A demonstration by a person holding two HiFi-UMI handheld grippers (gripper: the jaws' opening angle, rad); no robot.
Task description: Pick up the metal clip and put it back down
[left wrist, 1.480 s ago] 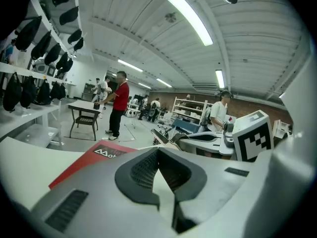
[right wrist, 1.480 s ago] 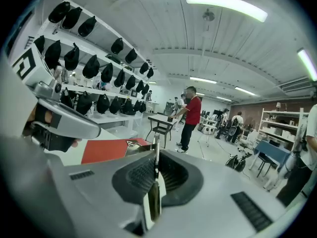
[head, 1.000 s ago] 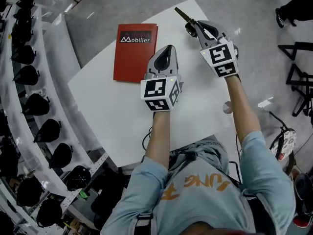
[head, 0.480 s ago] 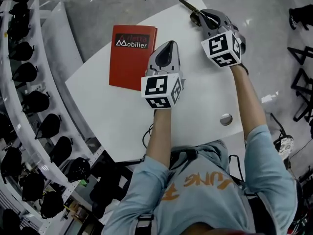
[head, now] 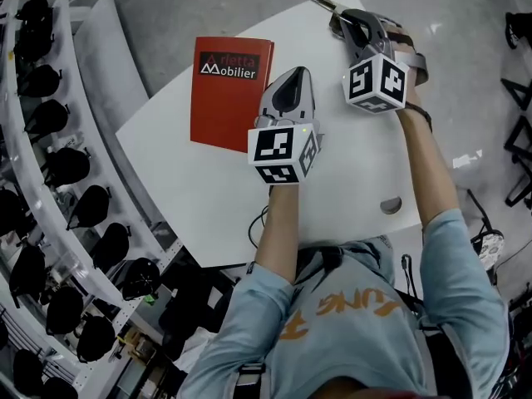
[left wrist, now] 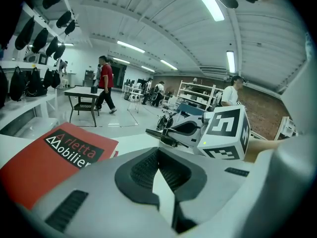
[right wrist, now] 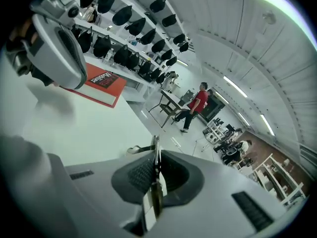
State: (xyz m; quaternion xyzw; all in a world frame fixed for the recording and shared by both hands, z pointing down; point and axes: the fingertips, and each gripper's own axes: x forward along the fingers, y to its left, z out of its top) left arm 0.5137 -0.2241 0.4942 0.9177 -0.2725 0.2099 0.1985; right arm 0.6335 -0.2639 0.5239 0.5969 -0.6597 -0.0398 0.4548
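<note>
The metal clip [head: 322,5] is a thin dark piece that sticks out past the jaws of my right gripper [head: 345,20], over the far corner of the white table [head: 349,165]. In the right gripper view the clip [right wrist: 155,150] stands on edge between the pads, and my right gripper [right wrist: 156,168] is shut on it. I cannot tell whether the clip touches the table. My left gripper [head: 294,75] rests mid-table beside the red booklet, shut and holding nothing. The left gripper view shows the clip [left wrist: 157,135] jutting from the right gripper.
A red booklet [head: 229,94] lies on the table's far left part. A round cable hole [head: 391,206] sits near the front right edge. Curved white shelves with several black helmets [head: 50,165] run along the left. People and tables stand in the room beyond.
My right gripper has carried the clip a little farther toward the table's far corner and turned slightly. The left gripper has stayed by the booklet.
</note>
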